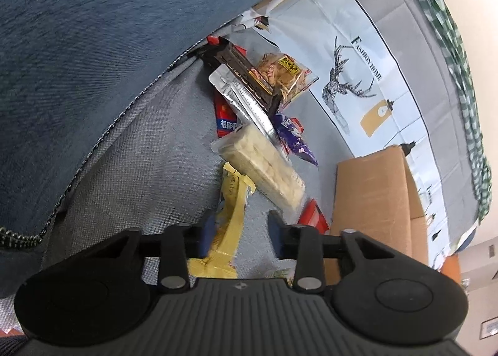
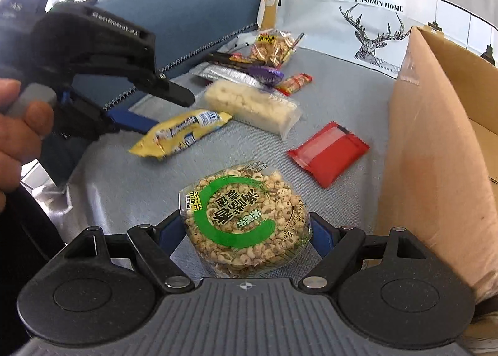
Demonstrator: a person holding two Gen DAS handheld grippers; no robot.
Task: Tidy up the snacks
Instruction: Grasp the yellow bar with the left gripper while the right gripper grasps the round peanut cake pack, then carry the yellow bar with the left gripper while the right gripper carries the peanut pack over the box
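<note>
The round clear-wrapped puffed-grain cake with the green ring label (image 2: pixel 246 219) lies between the right gripper's (image 2: pixel 246 231) spread fingers, beside the brown cardboard box (image 2: pixel 435 150), while the left gripper (image 1: pixel 239 231), fingers apart, straddles the long yellow packet (image 1: pixel 228 225) lengthwise

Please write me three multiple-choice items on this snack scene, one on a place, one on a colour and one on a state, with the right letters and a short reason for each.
1. Where is the cardboard box relative to the red packet in the right wrist view?
A. To its right
B. To its left
C. Underneath it

2. What colour is the ring printed on the round puffed-snack pack?
A. Orange
B. Green
C. Purple

3. How does the right gripper stand with respect to the round puffed-snack pack?
A. Far above it
B. Pointing away from it
C. Fingers on both sides of it

Answers:
1 A: the box wall rises at the right edge, beside the red packet.
2 B: a broad green ring surrounds the dark lettering.
3 C: a blue finger pad shows at each side of the pack; whether they press it is unclear.
</note>
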